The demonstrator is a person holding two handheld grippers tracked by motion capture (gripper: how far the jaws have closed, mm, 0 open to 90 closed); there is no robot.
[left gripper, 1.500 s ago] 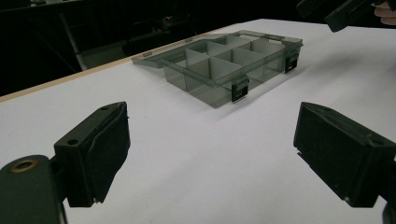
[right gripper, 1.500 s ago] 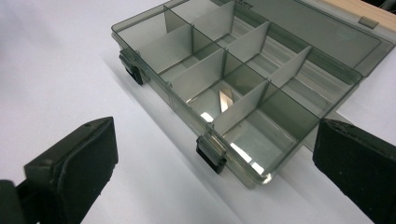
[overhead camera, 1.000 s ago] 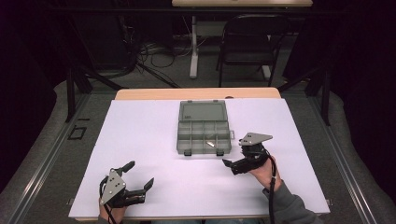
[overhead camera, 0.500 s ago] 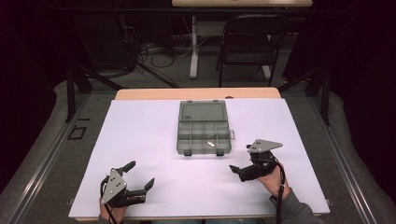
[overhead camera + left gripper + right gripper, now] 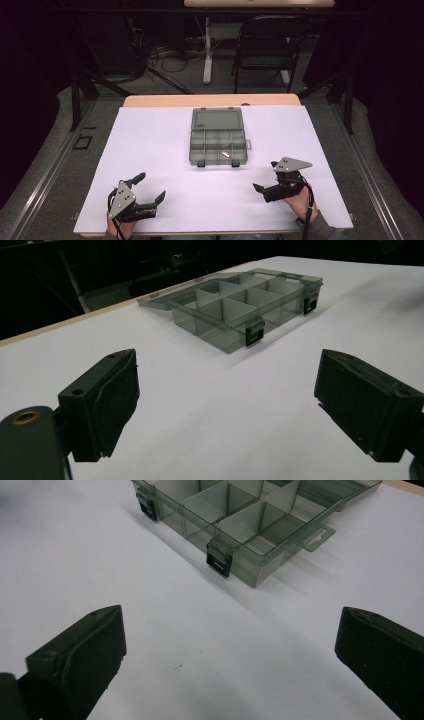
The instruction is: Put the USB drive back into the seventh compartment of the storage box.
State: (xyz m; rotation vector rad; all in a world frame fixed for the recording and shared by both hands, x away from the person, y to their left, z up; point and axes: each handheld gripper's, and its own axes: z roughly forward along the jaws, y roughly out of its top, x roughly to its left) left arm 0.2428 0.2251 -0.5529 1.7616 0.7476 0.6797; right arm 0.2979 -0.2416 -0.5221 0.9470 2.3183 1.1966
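A smoky clear organizer box (image 5: pixel 218 145) lies open in the middle of the white table, its lid (image 5: pixel 217 119) flat behind it. A small pale piece (image 5: pixel 225 153) rests in a front compartment. My left gripper (image 5: pixel 151 185) sits near the front left edge, open and holding nothing. My right gripper (image 5: pixel 265 176) is at the front right, also open and holding nothing, a little short of the box. In the left gripper view the box (image 5: pixel 235 305) stands ahead beyond the open left gripper (image 5: pixel 225 390). In the right gripper view the box (image 5: pixel 250 515) with its black latches (image 5: pixel 219 560) lies ahead of the open right gripper (image 5: pixel 230 645).
The white sheet (image 5: pixel 150 145) covers a wooden table whose far edge (image 5: pixel 165 101) shows. Beyond it stand a dark folding chair (image 5: pixel 270 45) and a desk leg (image 5: pixel 207 50) with cables on the floor.
My right gripper has drawn back from the box toward the near right of the table. The left gripper has stayed put.
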